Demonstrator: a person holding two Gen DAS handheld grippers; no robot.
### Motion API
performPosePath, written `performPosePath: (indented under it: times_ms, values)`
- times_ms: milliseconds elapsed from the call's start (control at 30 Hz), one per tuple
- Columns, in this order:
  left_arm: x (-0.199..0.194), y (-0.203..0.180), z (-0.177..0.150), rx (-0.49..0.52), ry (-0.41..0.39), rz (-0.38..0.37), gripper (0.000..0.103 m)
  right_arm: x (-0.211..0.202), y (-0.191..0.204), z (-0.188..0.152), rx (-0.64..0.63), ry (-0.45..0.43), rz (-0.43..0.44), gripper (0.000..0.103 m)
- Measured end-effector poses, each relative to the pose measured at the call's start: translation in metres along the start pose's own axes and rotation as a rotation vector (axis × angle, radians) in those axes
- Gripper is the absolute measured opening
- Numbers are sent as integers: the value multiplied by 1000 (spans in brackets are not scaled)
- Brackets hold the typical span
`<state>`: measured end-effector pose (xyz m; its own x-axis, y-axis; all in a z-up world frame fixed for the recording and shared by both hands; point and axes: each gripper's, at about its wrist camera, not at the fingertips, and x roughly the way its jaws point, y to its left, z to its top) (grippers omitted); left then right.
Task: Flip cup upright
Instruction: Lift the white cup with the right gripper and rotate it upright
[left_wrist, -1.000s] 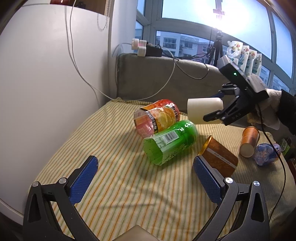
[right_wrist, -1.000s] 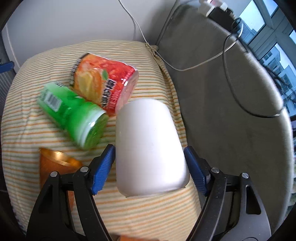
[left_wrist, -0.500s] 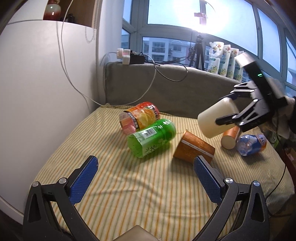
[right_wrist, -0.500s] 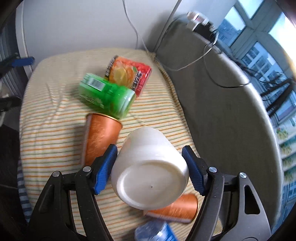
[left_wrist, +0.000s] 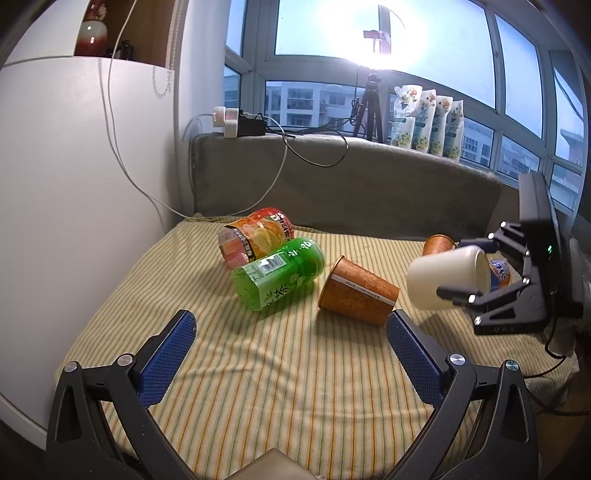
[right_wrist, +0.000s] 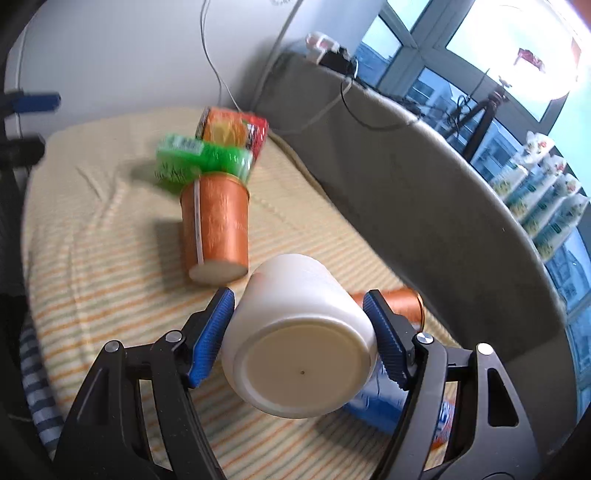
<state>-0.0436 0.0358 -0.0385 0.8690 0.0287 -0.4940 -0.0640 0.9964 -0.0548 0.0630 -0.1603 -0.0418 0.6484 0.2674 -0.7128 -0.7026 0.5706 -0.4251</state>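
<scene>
My right gripper (right_wrist: 300, 334) is shut on a plain white cup (right_wrist: 299, 347) and holds it on its side above the striped cloth, its flat base turned toward the right wrist camera. In the left wrist view the white cup (left_wrist: 441, 277) hangs in the right gripper (left_wrist: 469, 273) at the far right, clear of the cloth. My left gripper (left_wrist: 291, 350) is open and empty, low over the near part of the cloth.
An orange paper cup (left_wrist: 356, 291) lies on its side mid-cloth, beside a green bottle (left_wrist: 280, 271) and an orange-red can (left_wrist: 255, 234). A second orange cup (left_wrist: 437, 243) and a blue bottle (right_wrist: 391, 410) lie under the right gripper. A grey backrest (left_wrist: 369, 184) and white wall (left_wrist: 74, 184) bound the striped cloth (left_wrist: 258, 369).
My right gripper has carried the white cup right and lower, away from the cans, tilting it until its base faces the camera. My left gripper has pulled back from the objects.
</scene>
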Motion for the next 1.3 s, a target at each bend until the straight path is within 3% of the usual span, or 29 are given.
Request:
performPosePath:
  times_ms: [200, 367, 633, 800, 967, 1300]
  values:
    - [-5, -2, -1, 5, 8, -3, 102, 5, 10, -6, 6, 71, 27, 75]
    - [-5, -5, 0, 16, 22, -25, 102, 4, 12, -2, 49, 128, 99, 75]
    - [12, -16, -8, -16, 195, -197, 102, -41, -1, 3, 152, 72, 119, 83]
    - [19, -31, -10, -97, 292, -341, 101, -79, -18, -6, 250, 35, 115, 85]
    - [32, -51, -5, -174, 357, -445, 101, -114, -36, -32, 366, 20, 67, 85]
    - [76, -82, 11, -348, 468, -541, 101, -149, -66, -123, 664, 15, -33, 85]
